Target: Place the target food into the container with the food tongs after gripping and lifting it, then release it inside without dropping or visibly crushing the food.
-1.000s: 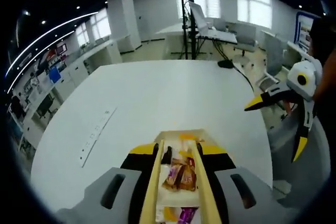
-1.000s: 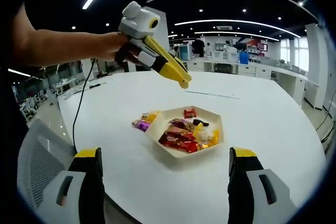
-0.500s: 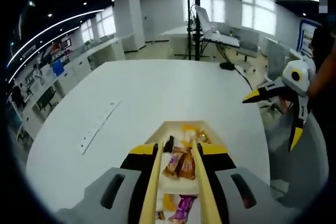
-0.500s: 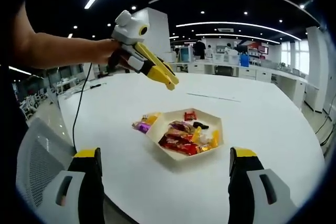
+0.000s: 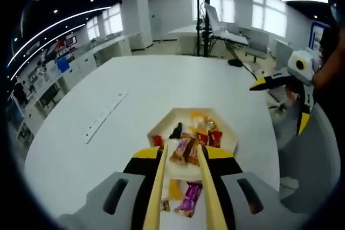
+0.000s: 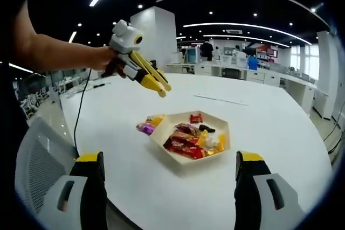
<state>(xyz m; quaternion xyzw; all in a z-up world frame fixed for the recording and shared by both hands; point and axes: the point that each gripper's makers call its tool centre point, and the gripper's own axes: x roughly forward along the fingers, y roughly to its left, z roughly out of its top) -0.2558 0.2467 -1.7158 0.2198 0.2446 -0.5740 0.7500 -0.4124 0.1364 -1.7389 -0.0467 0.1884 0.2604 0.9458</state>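
Observation:
My left gripper [image 5: 183, 154] is shut on a pair of beige food tongs [image 5: 159, 181]. A brown-wrapped candy [image 5: 183, 150] sits pinched between the tong tips, above the near edge of the hexagonal cream tray [image 5: 229, 133]. The tray [image 6: 161, 139] holds several wrapped candies. In the right gripper view the left gripper [image 6: 160, 89] hangs well above the table, up and left of the tray. My right gripper [image 6: 170, 157] stands open with nothing between its jaws, and it also appears at the table's edge [image 5: 280, 105].
A purple candy [image 5: 188, 200] and a yellow candy [image 5: 173, 189] lie loose on the white round table [image 5: 135, 95] beside the tray. A white power strip [image 5: 105, 118] lies on the left. A grey mesh chair [image 6: 38, 171] stands at the table's edge.
The left gripper has drawn back up and away from over the tray, still holding the tongs and candy. More of the tray shows ahead of the tong tips. The right gripper stays open.

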